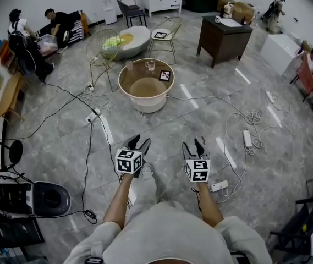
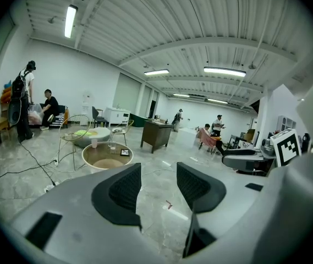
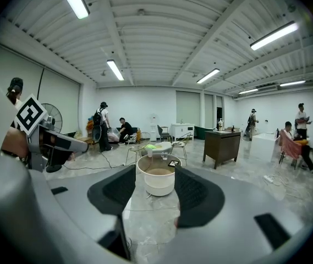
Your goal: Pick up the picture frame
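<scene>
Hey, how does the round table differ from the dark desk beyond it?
The round table is circular with a pale wall and tan top; the dark desk is rectangular and dark brown. The round table stands nearer you, the dark desk farther back on the right. The round table carries the picture frame; the dark desk holds pale items I cannot identify. Both stand on the grey floor.

The floor is grey marble, the round table white (tan on top), the picture frame black-and-white.

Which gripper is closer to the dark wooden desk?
Right. The right gripper is short of the dark wooden desk, slightly to its left; the left gripper is farther left.
</scene>
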Motion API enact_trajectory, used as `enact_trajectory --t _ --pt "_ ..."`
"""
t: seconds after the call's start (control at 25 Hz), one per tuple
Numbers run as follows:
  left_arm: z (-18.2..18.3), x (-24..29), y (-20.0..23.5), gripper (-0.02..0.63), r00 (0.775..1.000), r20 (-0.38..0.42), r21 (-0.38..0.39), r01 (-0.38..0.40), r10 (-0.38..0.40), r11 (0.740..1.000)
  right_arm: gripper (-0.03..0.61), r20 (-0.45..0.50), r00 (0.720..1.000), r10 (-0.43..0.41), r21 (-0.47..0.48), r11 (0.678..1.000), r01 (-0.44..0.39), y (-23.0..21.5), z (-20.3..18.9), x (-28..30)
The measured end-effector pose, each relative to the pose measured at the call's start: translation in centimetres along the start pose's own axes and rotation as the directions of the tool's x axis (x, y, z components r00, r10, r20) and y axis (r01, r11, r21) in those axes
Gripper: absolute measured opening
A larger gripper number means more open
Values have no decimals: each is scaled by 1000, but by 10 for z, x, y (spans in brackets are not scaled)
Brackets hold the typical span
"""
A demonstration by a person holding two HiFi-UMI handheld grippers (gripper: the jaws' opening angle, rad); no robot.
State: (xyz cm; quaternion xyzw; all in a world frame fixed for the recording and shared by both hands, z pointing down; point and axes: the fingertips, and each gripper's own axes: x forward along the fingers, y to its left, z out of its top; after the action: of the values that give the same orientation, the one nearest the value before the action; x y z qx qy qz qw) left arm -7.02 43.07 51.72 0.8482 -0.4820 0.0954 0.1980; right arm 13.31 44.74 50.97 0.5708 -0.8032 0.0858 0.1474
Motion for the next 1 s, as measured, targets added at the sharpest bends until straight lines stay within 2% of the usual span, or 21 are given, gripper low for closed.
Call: enact_trajectory --t 0.56,1.0 --pt "37 86 71 196 1000 15 -23 3 -3 1000 219 -15 1000 -10 -24 1000 10 -23 24 105" --pt "101 164 151 196 999 3 -32 35 -35 999 219 -28 998 -52 -25 998 52 -41 78 212"
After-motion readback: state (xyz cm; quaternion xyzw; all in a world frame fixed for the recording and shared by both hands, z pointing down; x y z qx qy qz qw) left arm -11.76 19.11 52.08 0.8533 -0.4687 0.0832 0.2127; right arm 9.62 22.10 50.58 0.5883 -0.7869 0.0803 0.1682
